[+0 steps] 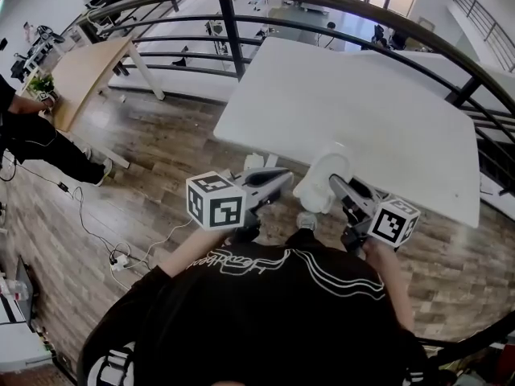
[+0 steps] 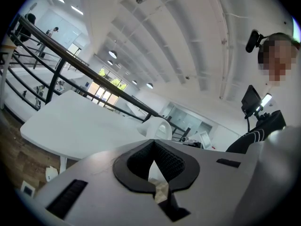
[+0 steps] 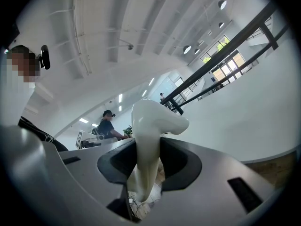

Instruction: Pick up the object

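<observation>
Glossy white hook-topped object [image 3: 153, 119] tight in right gripper [image 3: 148, 161]; left gripper [image 2: 153, 163] closed, empty.

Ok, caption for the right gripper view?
Right gripper clamped on a white object, black railing behind.

shirt [image 1: 273, 296]: black, white lines | left gripper [image 1: 282, 178], right gripper [image 1: 336, 185]: grey bodies

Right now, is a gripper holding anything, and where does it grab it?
Yes. The right gripper holds the white object by its narrow stem, below the wide top. The left gripper holds nothing.
</observation>
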Demonstrator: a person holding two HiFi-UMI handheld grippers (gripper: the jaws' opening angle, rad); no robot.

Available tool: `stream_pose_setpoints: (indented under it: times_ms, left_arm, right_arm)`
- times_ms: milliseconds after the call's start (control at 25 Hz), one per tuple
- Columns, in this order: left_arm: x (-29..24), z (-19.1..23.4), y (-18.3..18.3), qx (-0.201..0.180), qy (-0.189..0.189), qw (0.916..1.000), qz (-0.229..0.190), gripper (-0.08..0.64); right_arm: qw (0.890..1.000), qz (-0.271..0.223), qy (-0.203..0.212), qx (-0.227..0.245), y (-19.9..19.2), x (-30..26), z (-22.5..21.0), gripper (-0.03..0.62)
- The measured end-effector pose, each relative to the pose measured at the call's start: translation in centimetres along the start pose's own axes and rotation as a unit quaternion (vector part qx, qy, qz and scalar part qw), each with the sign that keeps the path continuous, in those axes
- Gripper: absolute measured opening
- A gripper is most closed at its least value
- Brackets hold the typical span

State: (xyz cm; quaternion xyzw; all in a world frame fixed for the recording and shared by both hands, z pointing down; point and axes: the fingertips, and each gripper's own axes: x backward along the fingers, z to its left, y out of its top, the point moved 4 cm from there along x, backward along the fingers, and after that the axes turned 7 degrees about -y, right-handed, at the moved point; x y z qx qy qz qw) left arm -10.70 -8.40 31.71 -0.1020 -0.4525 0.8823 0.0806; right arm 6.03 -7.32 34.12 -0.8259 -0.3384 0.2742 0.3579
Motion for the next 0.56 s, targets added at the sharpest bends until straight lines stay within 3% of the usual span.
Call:
stream_pose_setpoints:
  times_ms: [560]
  left_arm:
    - [0.68,0.34,-0.17,0.003,0.000,1.0000,0.002,0.006]
  right_arm:
    - [1.000,0.000,0.000,-0.005,-0.44,-0.89,0.27,0.135]
